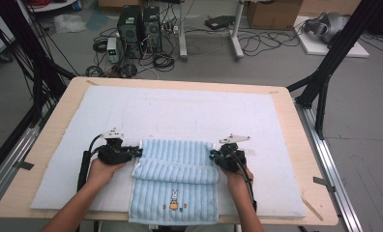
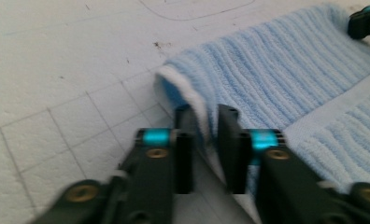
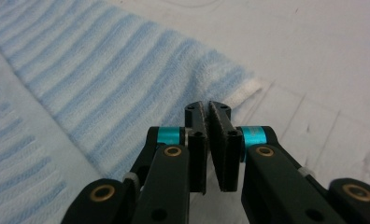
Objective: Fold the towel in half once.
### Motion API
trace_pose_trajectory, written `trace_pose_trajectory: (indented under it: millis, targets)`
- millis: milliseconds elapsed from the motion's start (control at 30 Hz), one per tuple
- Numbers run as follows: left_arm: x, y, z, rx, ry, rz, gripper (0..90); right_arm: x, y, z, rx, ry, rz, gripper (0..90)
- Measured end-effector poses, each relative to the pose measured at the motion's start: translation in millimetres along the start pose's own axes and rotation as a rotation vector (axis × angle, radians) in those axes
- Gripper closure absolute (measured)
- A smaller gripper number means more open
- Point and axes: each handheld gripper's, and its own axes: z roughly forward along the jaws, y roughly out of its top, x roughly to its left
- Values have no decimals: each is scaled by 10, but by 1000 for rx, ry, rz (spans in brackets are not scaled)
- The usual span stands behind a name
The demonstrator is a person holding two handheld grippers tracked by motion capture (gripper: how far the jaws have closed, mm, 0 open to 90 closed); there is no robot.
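A light blue striped towel (image 1: 175, 179) lies folded at the front of the white mat, its near part hanging over the table's front edge with a small rabbit motif (image 1: 173, 197). My left gripper (image 1: 140, 152) sits at the fold's left end. In the left gripper view the jaws (image 2: 205, 114) are shut on the towel's (image 2: 276, 70) white-hemmed edge, which runs between them. My right gripper (image 1: 212, 155) is at the fold's right end. In its own view its tips (image 3: 206, 106) meet at the towel's (image 3: 103, 79) corner hem; I cannot tell whether fabric is caught.
A white gridded foam mat (image 1: 180, 111) covers most of the wooden table (image 1: 301, 145). Black frame posts stand at both back sides. Computers and cables lie on the floor beyond the far edge. The right gripper's tip (image 2: 365, 21) shows far off in the left gripper view.
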Motion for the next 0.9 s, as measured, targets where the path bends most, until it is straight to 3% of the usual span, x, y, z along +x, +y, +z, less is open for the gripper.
trace_pose_trajectory:
  millis: [133,200,267,300,333,433,500,567,600,633,667,700,767,900]
  targets:
    - [-3,54,49,-5,33,-25,874,-14,45,37,-3,-53,18,868]
    - [-4,53,53,-10,43,-36,836,-7,51,52,-6,-88,10,866]
    - [4,50,35,-13,60,-65,594,2,50,57,-3,-93,14,853]
    - [7,46,15,-21,61,-60,570,12,51,52,-2,-104,9,816]
    - [4,42,4,-29,66,-58,542,13,51,44,-4,-110,16,724]
    - [-7,22,20,-9,43,-45,483,-14,32,42,6,-94,72,555]
    - [-38,18,35,-11,43,-29,444,-12,4,60,7,-84,81,539]
    - [-62,11,47,-11,52,3,486,-9,-5,59,5,-90,76,608]
    - [-71,2,49,-3,50,46,595,-21,-2,54,5,-82,68,734]
    - [-80,4,56,5,39,59,762,-33,-4,56,6,-49,80,786]
    - [-98,10,69,5,36,60,846,-37,-4,61,4,-39,83,823]
    - [-105,17,75,7,40,64,862,-25,0,64,5,-35,69,842]
    - [-80,37,91,0,34,35,868,-13,7,67,3,-40,47,852]
    - [-13,112,149,-29,33,5,871,-73,38,84,-17,-51,45,856]
